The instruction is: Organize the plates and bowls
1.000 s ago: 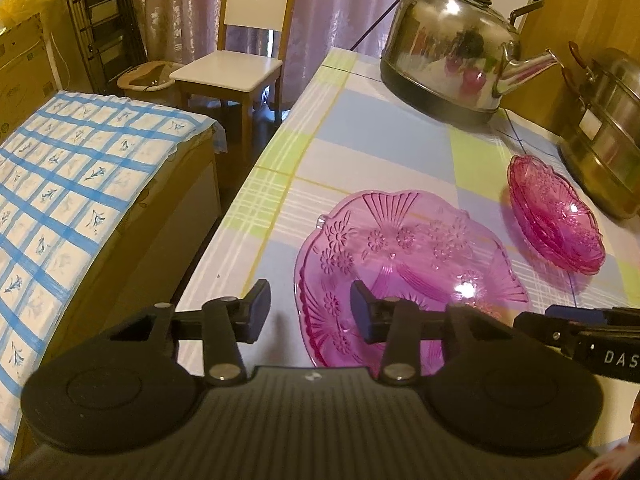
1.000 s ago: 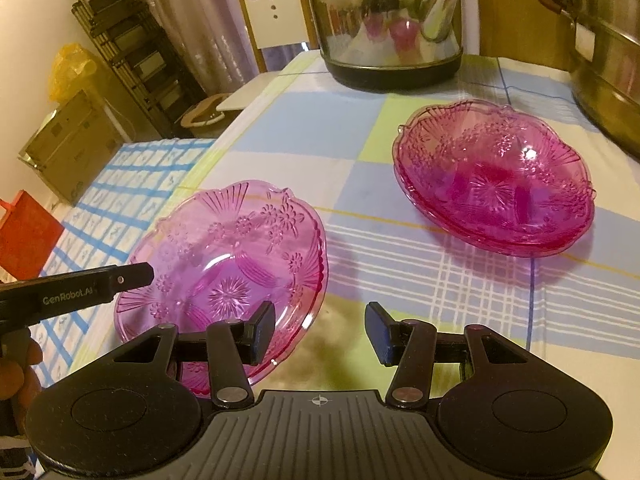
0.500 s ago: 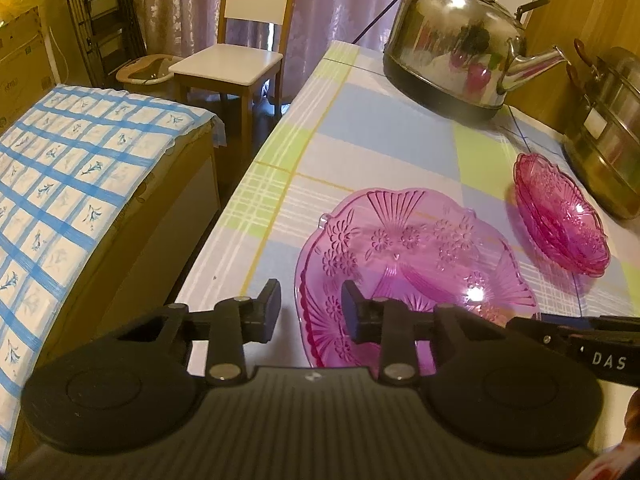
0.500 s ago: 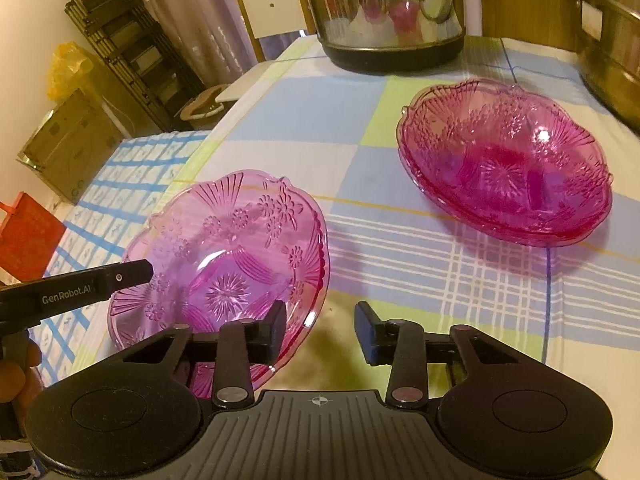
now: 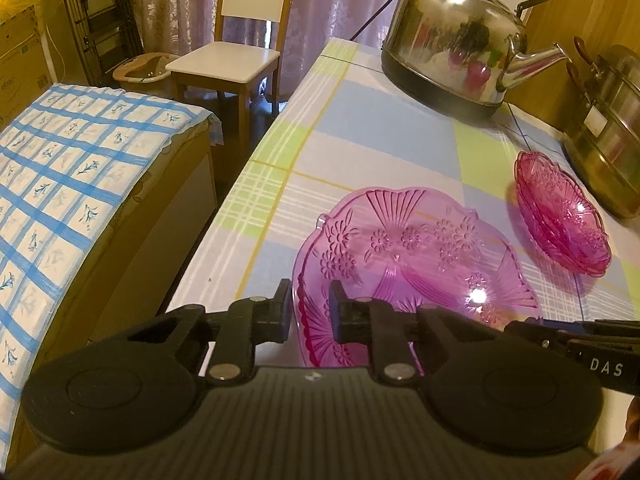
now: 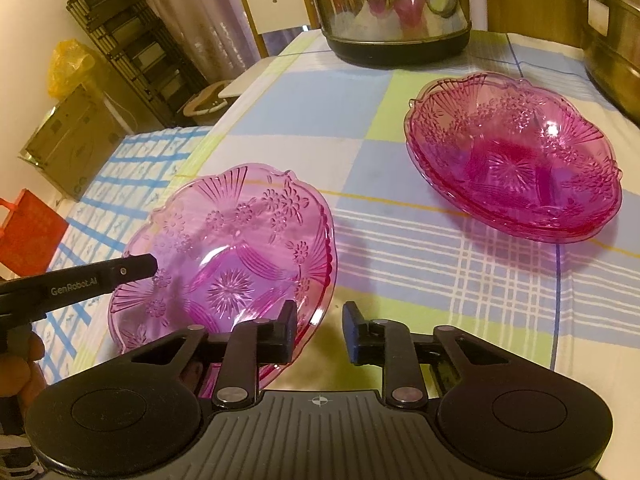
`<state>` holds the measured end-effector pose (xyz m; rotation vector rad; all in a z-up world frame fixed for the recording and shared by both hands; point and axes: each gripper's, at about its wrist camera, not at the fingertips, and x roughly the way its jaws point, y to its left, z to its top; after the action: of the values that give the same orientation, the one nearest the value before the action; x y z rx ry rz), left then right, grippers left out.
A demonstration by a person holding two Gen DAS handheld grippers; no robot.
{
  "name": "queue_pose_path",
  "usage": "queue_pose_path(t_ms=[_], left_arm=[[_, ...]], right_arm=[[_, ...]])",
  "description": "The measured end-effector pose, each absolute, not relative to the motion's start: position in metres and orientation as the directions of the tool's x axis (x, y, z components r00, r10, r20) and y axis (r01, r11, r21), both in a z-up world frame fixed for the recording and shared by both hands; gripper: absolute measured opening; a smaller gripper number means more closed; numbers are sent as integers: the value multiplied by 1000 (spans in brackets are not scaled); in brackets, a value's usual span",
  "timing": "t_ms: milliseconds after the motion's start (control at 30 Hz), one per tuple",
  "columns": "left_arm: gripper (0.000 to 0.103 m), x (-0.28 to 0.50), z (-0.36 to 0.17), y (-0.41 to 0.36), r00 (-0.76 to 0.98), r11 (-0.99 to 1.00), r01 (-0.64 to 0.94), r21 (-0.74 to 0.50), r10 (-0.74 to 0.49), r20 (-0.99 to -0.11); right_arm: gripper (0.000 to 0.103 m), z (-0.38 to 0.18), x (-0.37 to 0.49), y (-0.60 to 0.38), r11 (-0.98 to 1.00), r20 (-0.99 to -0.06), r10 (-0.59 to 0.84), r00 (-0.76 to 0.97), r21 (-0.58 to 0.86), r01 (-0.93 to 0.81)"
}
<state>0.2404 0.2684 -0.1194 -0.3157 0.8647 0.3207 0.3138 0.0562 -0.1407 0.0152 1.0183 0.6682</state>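
A pink glass plate (image 5: pixel 420 256) with a flower pattern lies near the table's left edge. My left gripper (image 5: pixel 310 312) straddles the plate's left rim. Its jaws are closing with the rim between them, and a gap still shows. My right gripper (image 6: pixel 320 330) straddles the same plate (image 6: pixel 224 240) at its right rim. Its jaws are closing too, with bare cloth still visible between the pads. A stack of darker pink bowls (image 6: pixel 516 160) sits farther right on the table, also visible in the left wrist view as the bowl stack (image 5: pixel 560 216).
A steel kettle (image 5: pixel 456 32) stands at the back of the checked tablecloth (image 5: pixel 360 128). A steel pot (image 5: pixel 608 140) is at the far right. Left of the table are a blue-checked cover (image 5: pixel 60 180), a wooden chair (image 5: pixel 228 60) and a black rack (image 6: pixel 132 40).
Both grippers' jaws have narrowed around the plate's opposite rims. The hands have hardly shifted, and the plate lies where it was.
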Motion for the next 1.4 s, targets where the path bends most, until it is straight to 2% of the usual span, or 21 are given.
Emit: queue_pose_path(t_ms=[167,933,1400], left_arm=[[12,240,-120,268,605,905,-402,-140,147,-783],[11,236,-100,252,627,917,-374,-137,141,-766],[11,248,-85,223,670,941,-304,-150,99,-736]], right_arm=[[15,-141,314,59,800,-779,527,341,318,-509],[13,-121,309,45,813,-767,517,380,301,-499],[13,-101,302,12,848,-747,489,450,289,-443]])
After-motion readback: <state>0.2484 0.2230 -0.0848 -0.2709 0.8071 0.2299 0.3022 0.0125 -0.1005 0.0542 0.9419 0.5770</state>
